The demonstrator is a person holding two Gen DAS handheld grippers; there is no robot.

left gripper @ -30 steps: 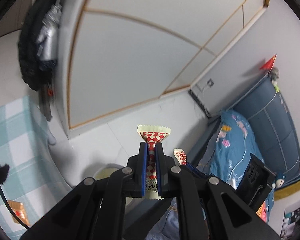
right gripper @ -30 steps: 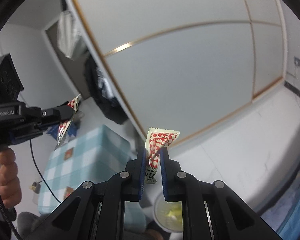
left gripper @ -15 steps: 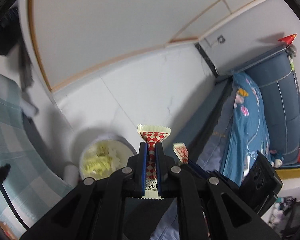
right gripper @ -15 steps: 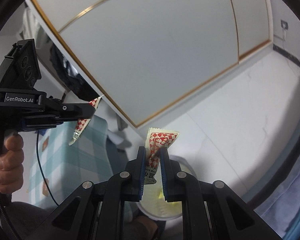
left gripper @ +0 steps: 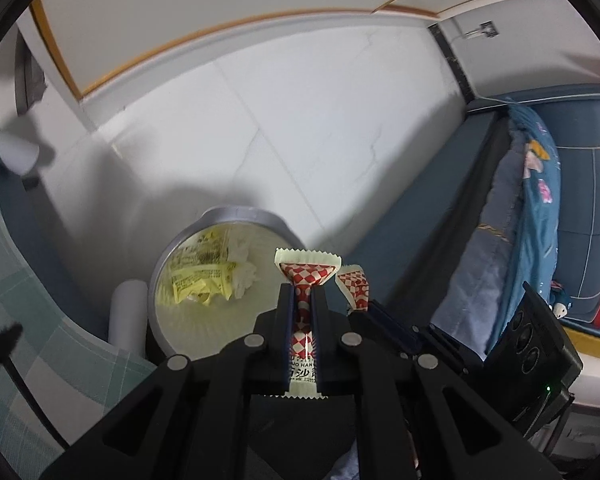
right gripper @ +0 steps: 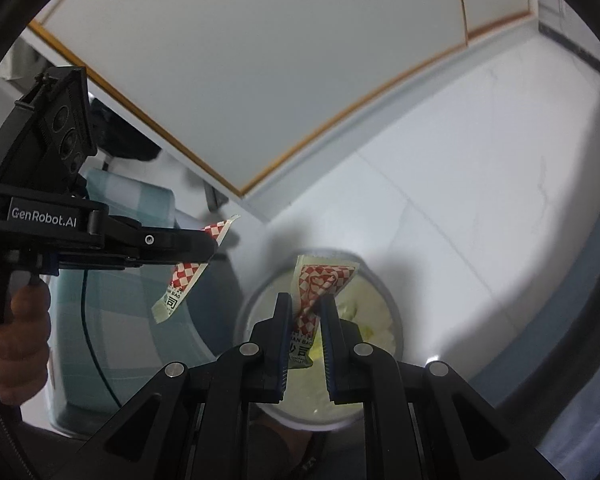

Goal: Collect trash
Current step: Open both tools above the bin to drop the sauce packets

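Observation:
A round trash bin [left gripper: 228, 216] with a grey rim stands on the floor below, with yellow wrappers [left gripper: 200, 280] inside. My left gripper [left gripper: 303, 294] is shut on a red-and-white checked wrapper [left gripper: 306, 274] just over the bin's near right edge. My right gripper [right gripper: 305, 300] is shut on a similar crumpled checked wrapper [right gripper: 320, 280], directly above the bin [right gripper: 399, 332]. In the right wrist view the left gripper [right gripper: 210, 246] hangs to the left with its wrapper [right gripper: 184, 276], a hand [right gripper: 16, 320] on its grip. The right gripper's wrapper [left gripper: 354, 284] shows beside the left one.
A teal checked cloth [left gripper: 4, 280] covers a table left of the bin, with a white table leg [left gripper: 126, 312] touching the bin's side. A blue bed with a patterned quilt [left gripper: 532, 200] stands to the right. A white sliding door [right gripper: 260, 80] runs along the back of the white tiled floor [left gripper: 300, 120].
Both grippers have sunk and tipped downward, so the bin now looms larger and nearer below them. Each wrapper stays clamped as before.

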